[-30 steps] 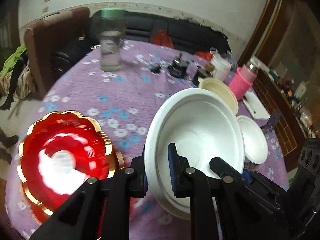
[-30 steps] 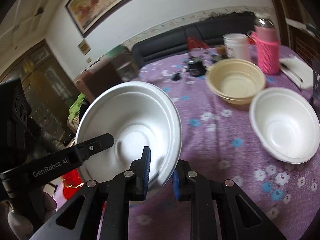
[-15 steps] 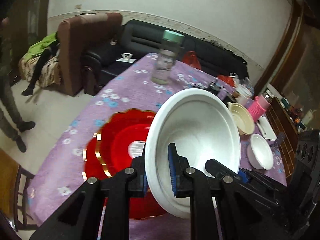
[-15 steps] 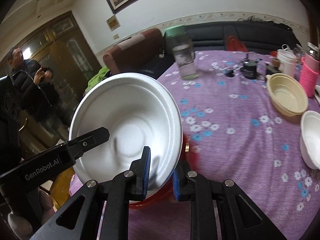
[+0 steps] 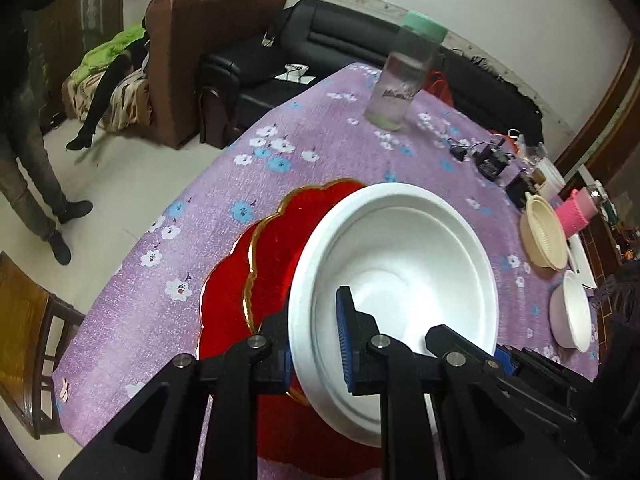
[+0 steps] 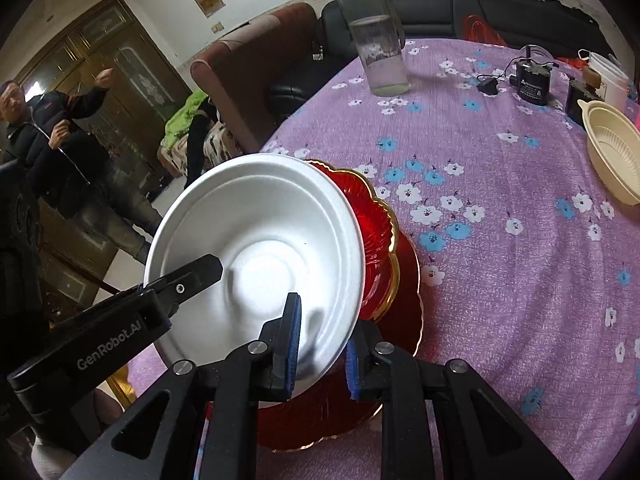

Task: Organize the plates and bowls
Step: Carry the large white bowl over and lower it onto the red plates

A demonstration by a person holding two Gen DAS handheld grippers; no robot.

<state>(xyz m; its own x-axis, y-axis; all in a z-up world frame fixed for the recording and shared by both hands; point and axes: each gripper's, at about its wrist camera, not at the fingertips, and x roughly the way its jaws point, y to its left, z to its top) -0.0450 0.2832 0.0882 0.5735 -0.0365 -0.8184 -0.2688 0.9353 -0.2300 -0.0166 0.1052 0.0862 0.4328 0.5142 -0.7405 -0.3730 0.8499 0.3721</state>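
The big white foam bowl (image 5: 400,264) hangs in the air, tilted, gripped by both tools at once. The left gripper (image 5: 316,344) pinches the near-left part of its rim, one blue pad inside the bowl and the other behind the wall. The right gripper (image 6: 322,350) clamps the opposite edge the same way, the rim running between its two blue pads. Both sets of jaws stand narrow, closed onto the thin foam wall. In the right wrist view the left tool's black finger reaches across the bowl's inner floor.

Directly under the bowl lie the red plates (image 5: 236,292), scalloped with gold edges, two of them overlapping on the purple flowered tablecloth (image 5: 304,136). The bowl covers most of the upper plate from both views; whether its base touches the plate I cannot tell.

Farther along the table stands a clear bottle with a green cap (image 6: 374,40), holding some water. Beyond it, toward the far edge, sit a cream bowl (image 6: 612,148), a smaller white bowl (image 5: 572,316), a pink knitted cup (image 5: 578,214) and a small black device with a cable (image 6: 532,80).

Off the table's edge there is a brown armchair (image 5: 208,40), a black sofa (image 5: 336,40), and a person in a dark jacket (image 6: 52,140) standing by the wooden doors.
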